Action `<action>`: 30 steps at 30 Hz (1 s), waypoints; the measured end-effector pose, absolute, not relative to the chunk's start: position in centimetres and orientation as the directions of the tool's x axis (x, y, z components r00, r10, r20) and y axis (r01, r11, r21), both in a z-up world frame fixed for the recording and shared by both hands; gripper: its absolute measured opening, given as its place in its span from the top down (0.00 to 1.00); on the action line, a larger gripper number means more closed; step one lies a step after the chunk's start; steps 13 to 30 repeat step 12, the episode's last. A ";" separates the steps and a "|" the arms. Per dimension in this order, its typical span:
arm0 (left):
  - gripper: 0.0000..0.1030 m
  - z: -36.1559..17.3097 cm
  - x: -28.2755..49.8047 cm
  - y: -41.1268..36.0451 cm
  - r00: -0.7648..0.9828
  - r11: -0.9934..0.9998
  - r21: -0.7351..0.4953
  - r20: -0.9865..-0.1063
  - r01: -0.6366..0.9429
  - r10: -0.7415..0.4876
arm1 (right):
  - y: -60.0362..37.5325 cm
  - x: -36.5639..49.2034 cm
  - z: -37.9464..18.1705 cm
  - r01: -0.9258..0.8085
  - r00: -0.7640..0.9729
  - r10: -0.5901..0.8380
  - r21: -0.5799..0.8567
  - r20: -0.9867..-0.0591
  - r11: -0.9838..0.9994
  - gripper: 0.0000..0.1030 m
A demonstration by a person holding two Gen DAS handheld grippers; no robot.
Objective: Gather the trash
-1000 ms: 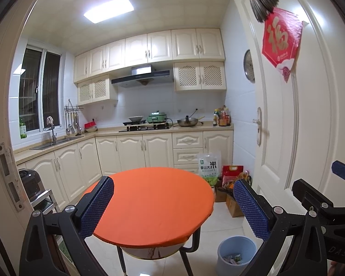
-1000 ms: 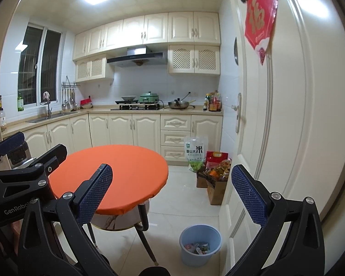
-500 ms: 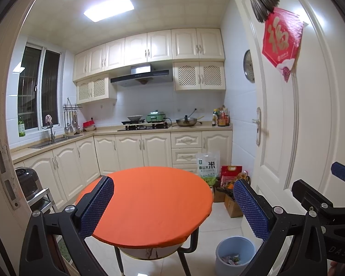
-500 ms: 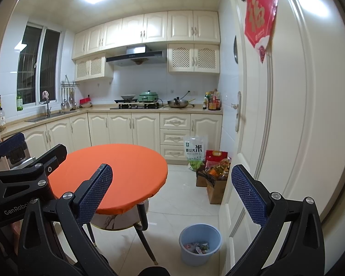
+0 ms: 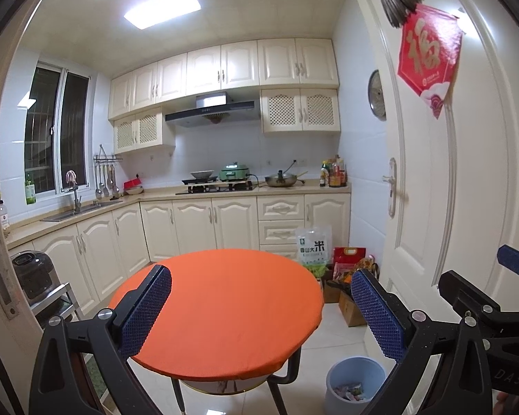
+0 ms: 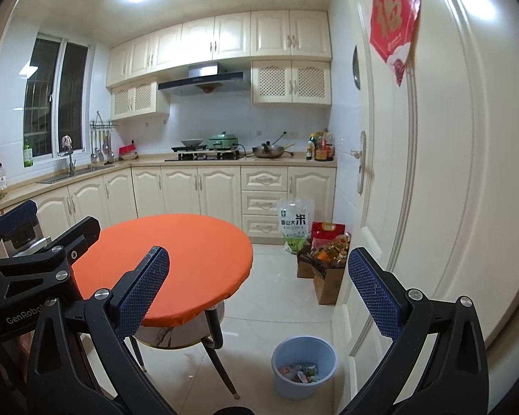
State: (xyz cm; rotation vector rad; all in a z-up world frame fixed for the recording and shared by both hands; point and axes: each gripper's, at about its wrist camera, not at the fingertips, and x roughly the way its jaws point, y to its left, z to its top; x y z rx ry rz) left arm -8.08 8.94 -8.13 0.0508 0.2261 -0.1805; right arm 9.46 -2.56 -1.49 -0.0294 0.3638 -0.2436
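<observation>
Trash in blue bin — wrappers, floor-standing

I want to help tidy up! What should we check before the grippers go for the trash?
1. Left gripper open, holding nothing: ok.
2. Right gripper open, holding nothing: ok.
3. Blue bin upright on the floor beside the table: ok.
4. Room left in the bin above the wrappers: ok.
5. Trash to pick up on the orange table: not ok, none shows.
6. Trash lying on the floor: cannot tell.
</observation>
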 end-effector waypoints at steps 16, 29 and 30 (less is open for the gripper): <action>0.01 -7.7 -2.6 11.9 0.945 0.978 0.018 -0.265 0.206 -0.194 | -2.7 12.7 -1.8 0.227 0.888 -0.240 -0.080 -0.391 0.971 0.00; 0.01 -7.7 -2.6 11.9 0.945 0.978 0.018 -0.265 0.206 -0.194 | -2.7 12.7 -1.8 0.227 0.888 -0.240 -0.080 -0.391 0.971 0.00; 0.01 -7.7 -2.6 11.9 0.945 0.978 0.018 -0.265 0.206 -0.194 | -2.7 12.7 -1.8 0.227 0.888 -0.240 -0.080 -0.391 0.971 0.00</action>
